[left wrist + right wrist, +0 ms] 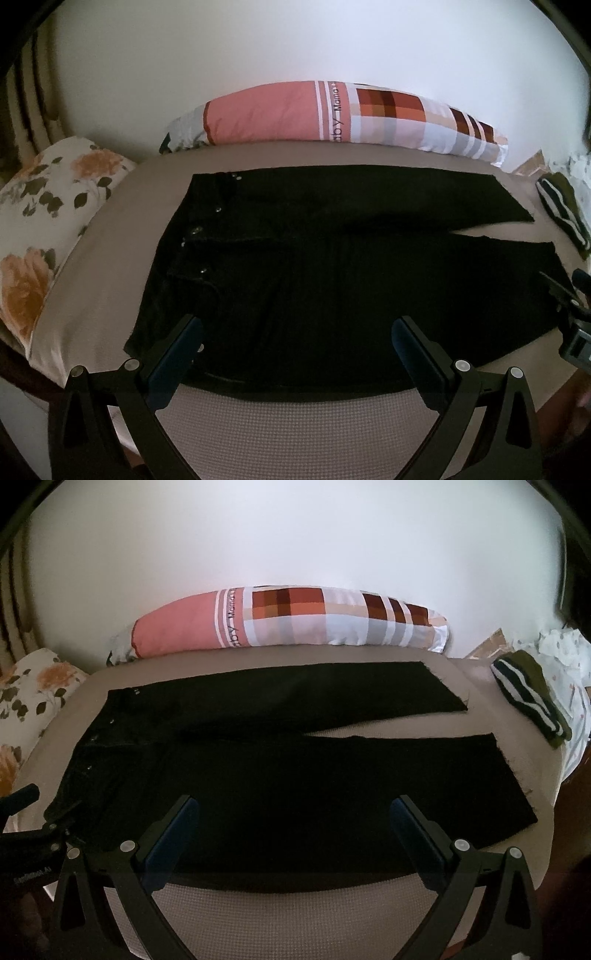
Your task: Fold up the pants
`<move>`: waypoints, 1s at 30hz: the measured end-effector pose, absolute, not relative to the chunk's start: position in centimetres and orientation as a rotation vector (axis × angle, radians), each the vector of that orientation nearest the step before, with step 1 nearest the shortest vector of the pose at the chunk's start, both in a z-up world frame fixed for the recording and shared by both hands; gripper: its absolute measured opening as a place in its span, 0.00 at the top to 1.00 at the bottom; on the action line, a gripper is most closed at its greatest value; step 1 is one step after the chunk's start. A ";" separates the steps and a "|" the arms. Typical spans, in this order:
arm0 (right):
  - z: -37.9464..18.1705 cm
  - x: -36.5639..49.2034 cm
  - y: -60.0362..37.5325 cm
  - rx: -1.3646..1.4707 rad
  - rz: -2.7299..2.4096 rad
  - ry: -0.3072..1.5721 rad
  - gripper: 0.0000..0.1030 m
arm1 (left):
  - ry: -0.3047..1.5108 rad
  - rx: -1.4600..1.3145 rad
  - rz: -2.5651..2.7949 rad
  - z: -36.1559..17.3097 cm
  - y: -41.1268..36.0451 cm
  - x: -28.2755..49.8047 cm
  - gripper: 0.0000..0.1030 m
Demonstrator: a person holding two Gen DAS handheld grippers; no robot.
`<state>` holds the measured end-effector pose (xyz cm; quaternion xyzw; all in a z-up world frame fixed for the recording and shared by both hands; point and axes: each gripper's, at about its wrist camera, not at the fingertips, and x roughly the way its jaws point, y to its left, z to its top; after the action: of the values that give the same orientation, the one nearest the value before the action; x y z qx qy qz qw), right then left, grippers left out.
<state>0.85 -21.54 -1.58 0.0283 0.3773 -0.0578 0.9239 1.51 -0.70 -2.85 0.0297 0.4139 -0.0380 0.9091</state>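
Note:
Black pants point(314, 266) lie flat on a beige bed point(295, 435), waistband with metal buttons at the left, both legs stretched to the right and split apart near the hems. My left gripper point(297, 332) hovers open over the near edge of the pants by the waist end, nothing between its fingers. In the right wrist view the same pants point(295, 775) spread across the bed point(295, 919), and my right gripper point(295, 812) stands open above the near leg's edge. The other gripper shows at each view's side edge.
A pink and checked pillow point(332, 114) lies along the white wall behind the pants. A floral pillow point(44, 206) sits at the left. A dark green striped garment point(532, 698) and a white patterned cloth point(565, 653) lie at the right end of the bed.

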 end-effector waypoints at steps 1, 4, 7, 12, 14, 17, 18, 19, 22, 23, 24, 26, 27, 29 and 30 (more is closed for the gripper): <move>-1.6 0.8 -21.5 0.055 -0.120 0.771 0.00 | 0.852 0.060 -0.079 -2.9 -0.7 1.4 0.01; -1.6 0.9 -21.5 0.060 -0.123 0.769 0.00 | 0.853 0.059 -0.081 -2.9 -0.7 1.4 0.01; -1.8 0.8 -21.4 0.065 -0.126 0.767 0.00 | 0.855 0.062 -0.082 -2.7 -0.6 1.6 0.01; -2.0 0.6 -21.5 0.065 -0.126 0.764 0.00 | 0.853 0.062 -0.079 -2.8 -0.4 1.6 0.01; -2.2 0.6 -21.6 0.067 -0.129 0.765 0.00 | 0.854 0.063 -0.079 -2.8 -0.3 1.6 0.01; -2.3 0.6 -21.8 0.073 -0.129 0.765 0.00 | 0.851 0.071 -0.078 -2.8 -0.3 1.5 0.01; -2.4 0.6 -21.8 0.070 -0.130 0.764 0.00 | 0.852 0.070 -0.074 -2.7 -0.3 1.6 0.01; -2.3 0.6 -21.8 0.072 -0.131 0.762 0.00 | 0.850 0.070 -0.075 -2.7 -0.5 1.5 0.01; -2.2 0.7 -21.9 0.076 -0.125 0.764 0.00 | 0.850 0.070 -0.074 -2.7 -0.4 1.5 0.01; -2.2 0.8 -21.9 0.077 -0.127 0.763 0.00 | 0.850 0.071 -0.077 -2.7 -0.4 1.6 0.01; -2.2 0.8 -21.8 0.076 -0.125 0.765 0.00 | 0.851 0.071 -0.080 -2.7 -0.5 1.6 0.01; -2.2 0.7 -21.8 0.076 -0.124 0.764 0.00 | 0.851 0.071 -0.076 -2.7 -0.5 1.6 0.01; -2.2 0.7 -21.8 0.076 -0.123 0.764 0.00 | 0.851 0.070 -0.080 -2.7 -0.4 1.6 0.01; -2.2 0.7 -21.8 0.075 -0.125 0.763 0.00 | 0.850 0.071 -0.075 -2.7 -0.5 1.6 0.01; -2.2 0.7 -21.8 0.074 -0.124 0.763 0.00 | 0.850 0.071 -0.078 -2.7 -0.5 1.6 0.01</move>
<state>0.74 -21.80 -2.18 0.0362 0.3720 -0.0604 0.9256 1.58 -0.45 -2.75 0.0343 0.4120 -0.0380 0.9097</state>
